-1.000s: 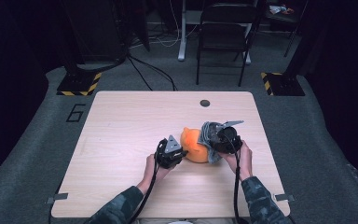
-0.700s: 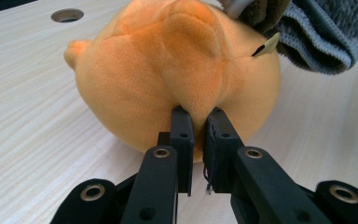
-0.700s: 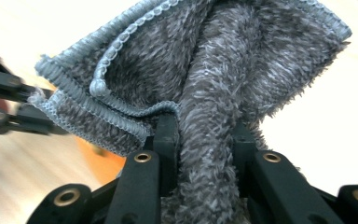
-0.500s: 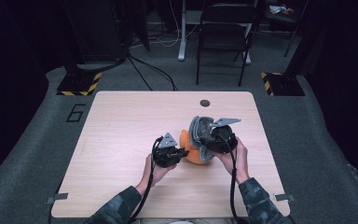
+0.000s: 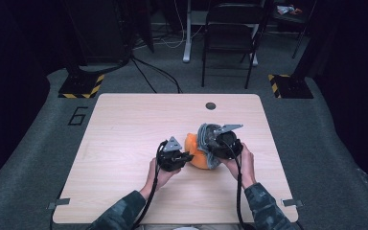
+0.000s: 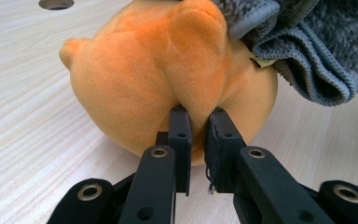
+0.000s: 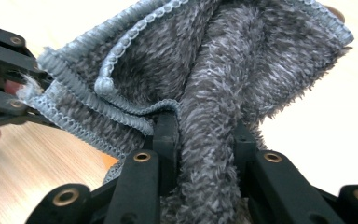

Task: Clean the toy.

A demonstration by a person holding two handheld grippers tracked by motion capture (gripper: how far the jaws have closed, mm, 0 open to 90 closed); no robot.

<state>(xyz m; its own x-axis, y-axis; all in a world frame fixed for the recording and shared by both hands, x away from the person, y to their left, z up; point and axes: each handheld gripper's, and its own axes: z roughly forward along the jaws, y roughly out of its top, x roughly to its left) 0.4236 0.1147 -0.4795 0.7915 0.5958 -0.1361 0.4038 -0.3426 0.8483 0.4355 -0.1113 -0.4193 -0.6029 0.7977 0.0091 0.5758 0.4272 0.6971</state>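
An orange plush toy (image 5: pixel 195 154) (image 6: pixel 158 74) lies on the wooden table (image 5: pixel 124 129), right of its middle. My left gripper (image 5: pixel 186 158) (image 6: pixel 198 140) is shut on a fold of the plush at its near side. A grey fluffy cloth (image 5: pixel 205 143) (image 7: pixel 214 79) drapes over the toy's right side. My right gripper (image 5: pixel 214 146) (image 7: pixel 203 140) is shut on a bunched fold of that cloth, just right of the toy. In the left gripper view the cloth (image 6: pixel 307 46) hangs at the upper right, over the plush.
A round cable hole (image 5: pixel 211 106) sits in the table near its far edge. A folding chair (image 5: pixel 230 33) and floor cables stand beyond the table. Bare tabletop lies to the left and the far side.
My right gripper has shifted slightly left with the cloth, bringing it further over the orange toy. The left gripper has kept its place on the plush.
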